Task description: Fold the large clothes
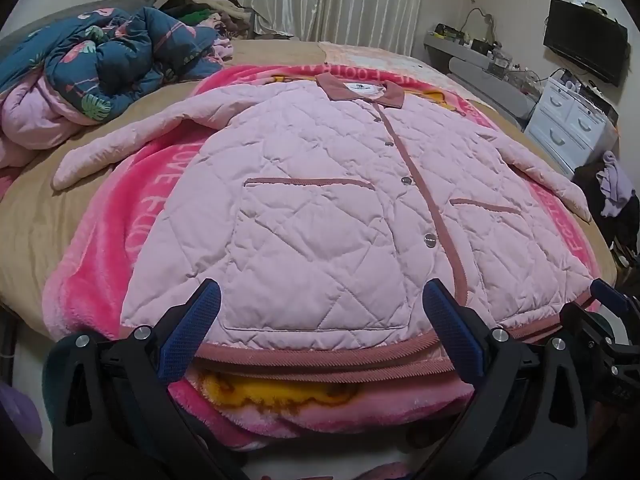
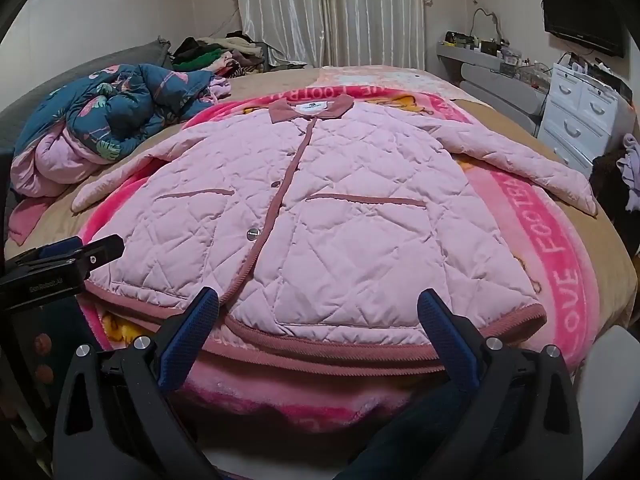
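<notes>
The bed (image 1: 36, 208) is covered by a tan sheet. A bright pink plush blanket (image 1: 100, 264) with white lettering lies spread over its middle and hangs over the near edge. A blue flamingo-print quilt (image 1: 116, 56) sits bunched at the far left corner, touching a pile of dark and green clothes (image 1: 196, 10) at the far edge. A paler pink cover (image 1: 372, 53) lies toward the far edge.
</notes>
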The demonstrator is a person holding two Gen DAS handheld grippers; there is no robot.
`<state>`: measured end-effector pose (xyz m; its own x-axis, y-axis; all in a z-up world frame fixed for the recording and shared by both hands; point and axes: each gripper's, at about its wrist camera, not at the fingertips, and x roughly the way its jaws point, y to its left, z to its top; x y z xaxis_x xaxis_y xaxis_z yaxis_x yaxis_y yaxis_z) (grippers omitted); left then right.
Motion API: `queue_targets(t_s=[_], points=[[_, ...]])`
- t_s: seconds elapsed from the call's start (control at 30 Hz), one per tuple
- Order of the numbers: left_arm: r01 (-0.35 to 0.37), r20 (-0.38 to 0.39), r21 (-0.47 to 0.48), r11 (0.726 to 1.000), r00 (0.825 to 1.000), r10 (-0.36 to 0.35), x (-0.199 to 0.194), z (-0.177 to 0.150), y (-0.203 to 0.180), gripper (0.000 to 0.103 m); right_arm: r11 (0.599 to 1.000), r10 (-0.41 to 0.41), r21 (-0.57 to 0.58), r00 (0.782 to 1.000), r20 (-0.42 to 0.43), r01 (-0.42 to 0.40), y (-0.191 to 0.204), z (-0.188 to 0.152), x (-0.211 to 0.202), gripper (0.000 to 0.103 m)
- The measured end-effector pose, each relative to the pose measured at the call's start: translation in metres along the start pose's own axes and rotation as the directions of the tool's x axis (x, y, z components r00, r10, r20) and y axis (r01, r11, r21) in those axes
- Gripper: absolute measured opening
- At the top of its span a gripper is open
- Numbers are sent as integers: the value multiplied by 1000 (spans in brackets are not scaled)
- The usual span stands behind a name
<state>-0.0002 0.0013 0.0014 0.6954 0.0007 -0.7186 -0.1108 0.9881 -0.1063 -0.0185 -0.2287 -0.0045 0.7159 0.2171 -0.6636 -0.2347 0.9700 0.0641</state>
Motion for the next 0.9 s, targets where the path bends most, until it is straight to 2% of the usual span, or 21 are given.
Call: queue_targets(t_s=[0.9], points=[[-1,5,7,1000,1000,1,1,-1,-1,95,1000,1,1,1000,8,-1,0,-1,-1,99]])
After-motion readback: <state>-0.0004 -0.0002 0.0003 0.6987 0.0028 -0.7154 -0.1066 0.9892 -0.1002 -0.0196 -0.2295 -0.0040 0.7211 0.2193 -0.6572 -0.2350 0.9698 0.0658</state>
